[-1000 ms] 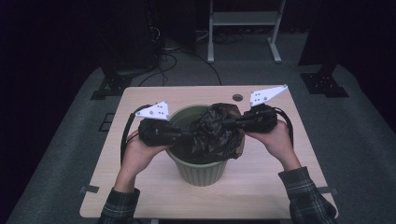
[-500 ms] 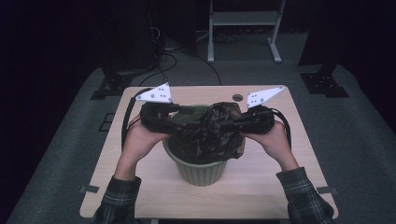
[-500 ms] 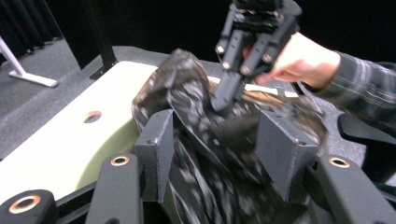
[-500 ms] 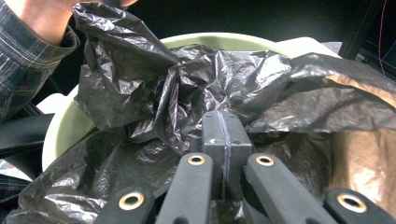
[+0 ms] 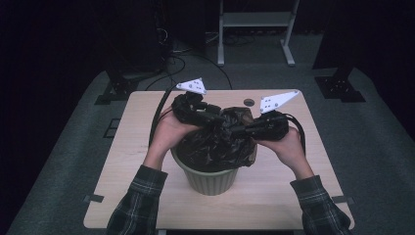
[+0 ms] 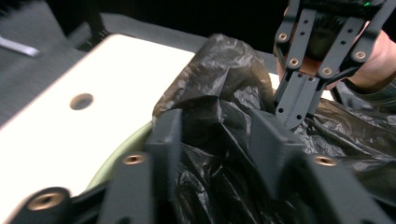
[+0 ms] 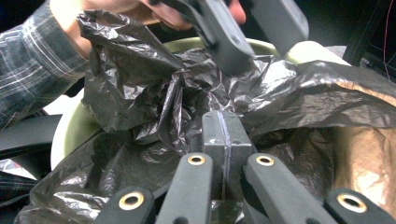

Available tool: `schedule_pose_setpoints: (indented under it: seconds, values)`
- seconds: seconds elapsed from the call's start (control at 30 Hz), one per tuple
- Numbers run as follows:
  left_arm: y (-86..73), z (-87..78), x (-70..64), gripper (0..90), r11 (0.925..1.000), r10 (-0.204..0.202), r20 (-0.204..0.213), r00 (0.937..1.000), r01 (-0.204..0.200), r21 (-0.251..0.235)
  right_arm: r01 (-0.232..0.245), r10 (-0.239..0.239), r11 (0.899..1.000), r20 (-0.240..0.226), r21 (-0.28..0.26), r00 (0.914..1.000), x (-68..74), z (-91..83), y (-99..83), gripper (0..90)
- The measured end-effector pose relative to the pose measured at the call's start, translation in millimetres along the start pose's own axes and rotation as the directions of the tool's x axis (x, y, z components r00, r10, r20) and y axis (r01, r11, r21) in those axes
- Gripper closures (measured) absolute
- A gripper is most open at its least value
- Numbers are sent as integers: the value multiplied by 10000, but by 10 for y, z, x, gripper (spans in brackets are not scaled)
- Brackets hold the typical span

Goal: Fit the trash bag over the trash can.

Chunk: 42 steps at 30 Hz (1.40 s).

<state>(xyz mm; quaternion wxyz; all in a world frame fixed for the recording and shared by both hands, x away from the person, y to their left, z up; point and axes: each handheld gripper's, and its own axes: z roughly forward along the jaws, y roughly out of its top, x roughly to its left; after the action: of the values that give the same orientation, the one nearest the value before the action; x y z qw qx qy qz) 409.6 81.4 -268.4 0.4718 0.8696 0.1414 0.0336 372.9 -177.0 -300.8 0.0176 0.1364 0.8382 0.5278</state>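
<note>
Centre of the high view: a green bin [image 5: 210, 178] on the wooden bench [image 5: 122, 191], lined with a crumpled black bag [image 5: 215, 144] whose film bunches up above the rim. Right gripper [image 5: 234, 131] coming in from the right of that frame, jaws pressed flat together on a fold of the bag, plain in the right gripper view where the 2 pads meet with film bunched around them [image 7: 223, 140]. Left gripper [image 5: 211, 116] reaching from the upper left, jaws parted wide around a raised ridge of film, not closed on it, seen close in the left gripper view [image 6: 215, 135]. Judged step: gathering the bag's mouth toward the middle for tying or lifting out. To do it well: keep the right pinch firm and steady, slide the left jaws deeper so the ridge sits fully between the pads, then close on several layers rather than 1 thin edge, well clear of the other jaws. Gentle pull only, thin film likely tearing under a jerk, light bin apt to tip or slide on the bench.
</note>
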Motion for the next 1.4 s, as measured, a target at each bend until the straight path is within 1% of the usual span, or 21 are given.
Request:
schedule_pose_setpoints:
  seconds: [0.07, 0.13, 0.17, 0.23, 0.33, 0.37, 0.43, 0.47, 0.53, 0.6, 0.63, 0.73, 0.77, 0.83, 0.87, 0.9, 0.97, 1.03, 1.1, 1.2, 1.4]
  values:
    - [-3, 28, 1, 742, 9995, 50, -22, 10000, -49, 301, 32, -32, 10000, -19, -18, 10000, 8, -16, -3, 900]
    - [-17, 7, -7, 890, 9995, 86, 42, 10000, -87, 298, 48, -48, 10000, -7, -41, 10000, 7, -51, -16, 880]
    - [-28, -18, -17, 899, 9998, 48, -56, 10000, -47, 181, -18, 19, 9999, 42, -108, 10000, 4, -77, -26, 862]
    - [-51, -80, -27, 900, 10000, 72, -127, 9999, -72, -18, -143, 146, 9997, 103, -197, 9998, -13, -143, -48, 808]
    - [-83, -162, -43, 900, 9997, 50, -160, 9999, -54, -256, -427, 440, 9978, 247, -507, 9987, -57, -228, -64, 724]
    - [-90, -180, -49, 899, 9996, 64, -107, 9999, -67, -282, -517, 540, 9965, 332, -663, 9980, -67, -245, -62, 700]
    - [-100, -198, -64, 899, 9994, 87, -145, 9999, -92, -323, -589, 614, 9947, 274, -848, 9977, -78, -252, -48, 671]
    - [-104, -201, -67, 899, 9994, 100, -119, 9999, -104, -322, -594, 628, 9941, 351, -907, 9974, -77, -244, -39, 670]
    - [-114, -206, -69, 899, 9994, 72, -87, 9999, -75, -334, -620, 650, 9938, 302, -919, 9974, -82, -210, -21, 661]
    - [-121, -207, -75, 899, 9993, 89, -83, 9999, -92, -353, -658, 697, 9937, 405, -906, 9967, -91, -173, -8, 654]
    - [-124, -207, -78, 899, 9993, 77, -13, 10000, -77, -358, -686, 721, 9933, 348, -932, 9968, -103, -155, -4, 654]
    - [-132, -205, -83, 899, 9992, 118, 23, 9999, -117, -374, -804, 830, 9913, 209, -1038, 9963, -128, -106, 10, 681]
    - [-137, -211, -81, 899, 9991, 111, 19, 9999, -110, -398, -785, 804, 9912, 137, -1064, 9967, -134, -91, 15, 731]
    - [-145, -226, -82, 899, 9992, 98, -37, 9999, -99, -389, -638, 670, 9929, 294, -1002, 9973, -128, -68, 28, 867]
    - [-156, -242, -81, 899, 9990, 78, -63, 9999, -80, -448, -538, 574, 9945, 383, -900, 9976, -121, -64, 32, 900]
    - [-170, -263, -78, 899, 9987, 63, -68, 10000, -66, -503, -486, 527, 9952, 464, -855, 9975, -117, -65, 33, 900]
    - [-208, -316, -66, 899, 9984, 37, -249, 9997, -51, -562, -504, 544, 9953, 464, -825, 9974, -112, -82, 22, 900]
    - [-256, -373, -50, 899, 9972, -78, -278, 9996, 57, -745, -480, 525, 9957, 550, -793, 9971, -103, -115, 0, 900]
    - [-330, -463, -27, 899, 9956, -200, -478, 9987, 156, -921, -488, 530, 9958, 527, -775, 9972, -96, -148, -22, 900]
    - [-441, -595, -16, 899, 9936, -367, -736, 9966, 285, -1090, -409, 449, 9969, 586, -678, 9973, -65, -217, -68, 900]
    - [-684, -849, -28, 900, 9881, -744, -1250, 9894, 563, -1429, -398, 442, 9978, 857, -530, 9953, -21, -374, -174, 900]
